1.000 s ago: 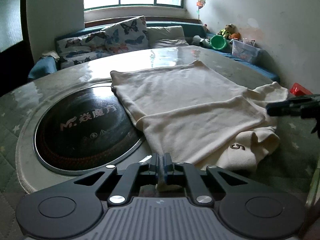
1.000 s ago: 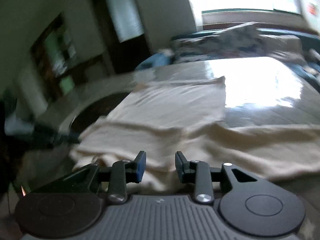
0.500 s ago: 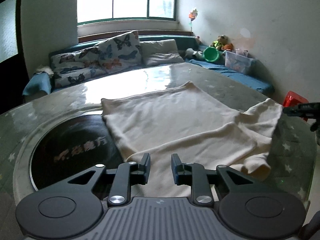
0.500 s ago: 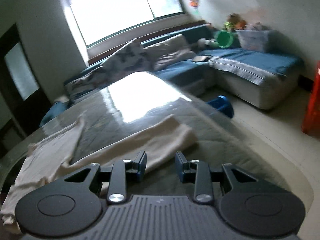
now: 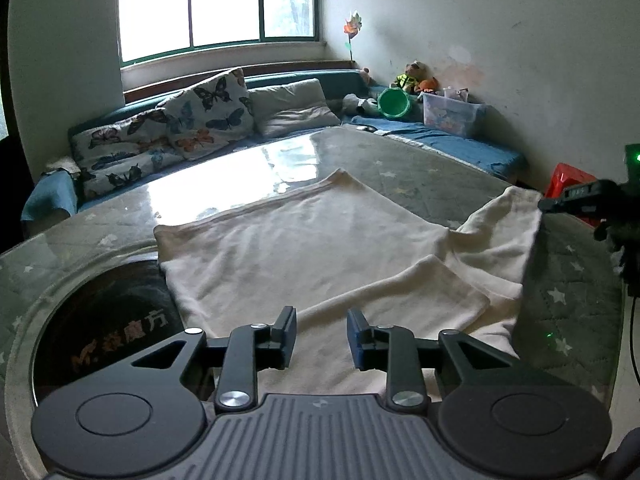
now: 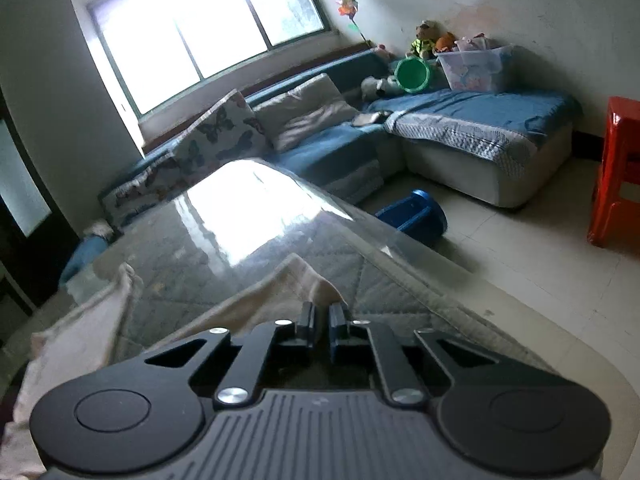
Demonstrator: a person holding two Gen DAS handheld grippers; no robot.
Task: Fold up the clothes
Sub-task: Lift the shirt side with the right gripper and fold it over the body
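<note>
Glass-topped table (image 5: pixel 420 168): one cream garment (image 5: pixel 320 248), left claw (image 5: pixel 321 336) released, right claw (image 6: pixel 322 326) clenching its sleeve.

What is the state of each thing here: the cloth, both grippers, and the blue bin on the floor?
Cream garment: spread on the table, one flap folded over, not yet fully folded.
Left gripper: open, nothing held, jaws just opened.
Right gripper: shut on the garment's sleeve end, just closed.
Blue bin: lying on its side.

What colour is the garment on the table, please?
Cream, plain with no print visible; the left wrist view shows it best.
</note>
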